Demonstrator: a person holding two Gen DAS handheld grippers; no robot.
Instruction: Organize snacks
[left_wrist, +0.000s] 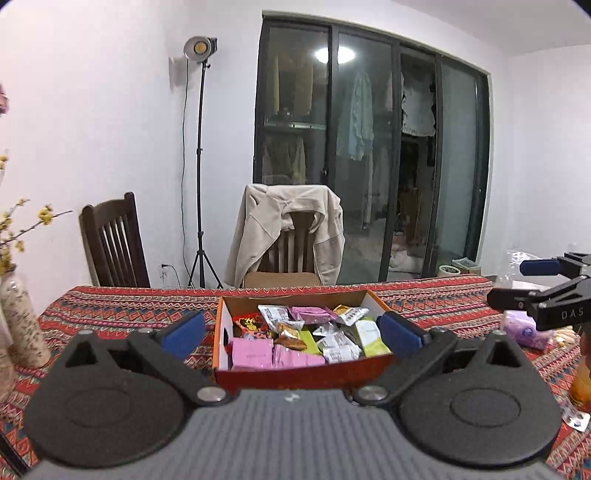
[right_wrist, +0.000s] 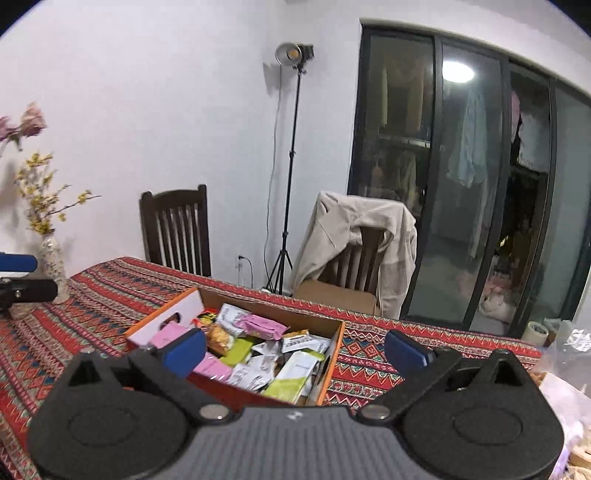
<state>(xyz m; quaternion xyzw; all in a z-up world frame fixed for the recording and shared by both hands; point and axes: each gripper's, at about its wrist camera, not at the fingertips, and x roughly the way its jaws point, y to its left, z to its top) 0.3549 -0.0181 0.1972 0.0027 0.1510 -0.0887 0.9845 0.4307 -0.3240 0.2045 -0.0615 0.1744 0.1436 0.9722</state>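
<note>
Both claws gape wide, holding nothing. The snack box (left_wrist: 306, 373) sits mid-desk, directly ahead of the left claw (left_wrist: 291, 330); the right claw (right_wrist: 295, 349) is beside its right edge, near a loose purple packet (left_wrist: 524, 332).

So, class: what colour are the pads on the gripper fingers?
Blue. The left gripper and right gripper both carry blue pads, clearest in the left wrist view.
</note>
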